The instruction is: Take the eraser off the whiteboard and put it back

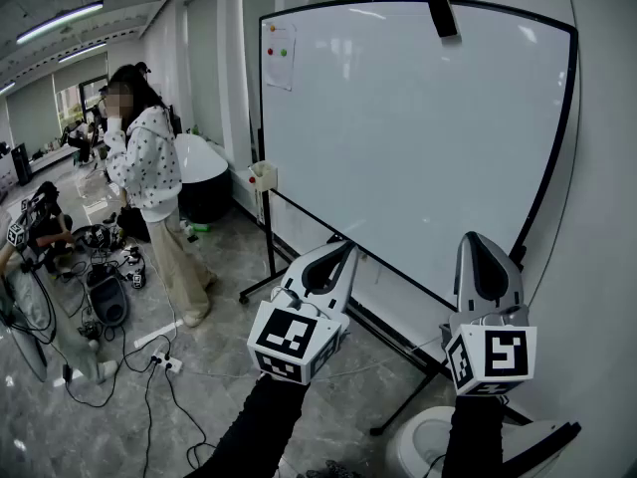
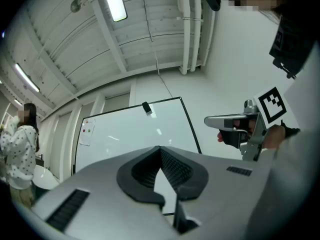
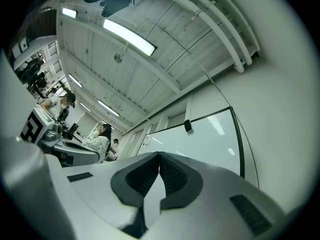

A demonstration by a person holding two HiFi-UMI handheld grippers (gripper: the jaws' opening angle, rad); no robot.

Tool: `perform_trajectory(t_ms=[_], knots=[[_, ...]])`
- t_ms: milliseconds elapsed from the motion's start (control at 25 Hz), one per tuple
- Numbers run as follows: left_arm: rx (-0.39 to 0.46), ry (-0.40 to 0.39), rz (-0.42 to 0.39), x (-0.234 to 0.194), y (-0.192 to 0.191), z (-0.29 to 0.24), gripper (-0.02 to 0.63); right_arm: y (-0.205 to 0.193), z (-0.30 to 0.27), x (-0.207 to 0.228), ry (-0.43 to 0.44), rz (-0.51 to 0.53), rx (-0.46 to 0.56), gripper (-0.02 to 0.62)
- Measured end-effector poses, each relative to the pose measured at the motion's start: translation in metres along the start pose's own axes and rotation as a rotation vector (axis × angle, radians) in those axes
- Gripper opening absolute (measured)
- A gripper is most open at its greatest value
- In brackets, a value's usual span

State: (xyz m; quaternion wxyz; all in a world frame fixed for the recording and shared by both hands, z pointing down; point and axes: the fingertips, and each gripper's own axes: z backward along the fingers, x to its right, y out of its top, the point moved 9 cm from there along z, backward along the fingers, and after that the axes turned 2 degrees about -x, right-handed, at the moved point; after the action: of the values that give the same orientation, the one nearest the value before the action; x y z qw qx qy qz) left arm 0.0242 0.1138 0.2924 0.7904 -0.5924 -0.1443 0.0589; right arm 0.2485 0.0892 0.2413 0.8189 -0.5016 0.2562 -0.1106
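A black eraser (image 1: 441,15) sticks to the top edge of the whiteboard (image 1: 408,127); it also shows small in the left gripper view (image 2: 146,107) and the right gripper view (image 3: 188,126). My left gripper (image 1: 346,248) is held up in front of the board's lower edge, jaws shut with nothing between them. My right gripper (image 1: 485,239) points up at the board's lower right corner, also shut and empty. Both grippers are well below the eraser and apart from the board.
A person in a spotted hoodie (image 1: 149,157) stands at the left among cables and gear on the floor (image 1: 100,307). The board's wheeled frame (image 1: 398,416) spreads across the floor below. A paper with coloured magnets (image 1: 280,56) hangs at the board's top left. A wall (image 1: 607,267) is at right.
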Motion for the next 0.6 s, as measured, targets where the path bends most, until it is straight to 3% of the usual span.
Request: perform_trajectory(t_ms=[600], knots=[[0.042,-0.03,0.016,-0.073,-0.027,-0.086,0.006,-0.043,-0.095,0.001,-0.043,-0.013,-0.012,0.009]])
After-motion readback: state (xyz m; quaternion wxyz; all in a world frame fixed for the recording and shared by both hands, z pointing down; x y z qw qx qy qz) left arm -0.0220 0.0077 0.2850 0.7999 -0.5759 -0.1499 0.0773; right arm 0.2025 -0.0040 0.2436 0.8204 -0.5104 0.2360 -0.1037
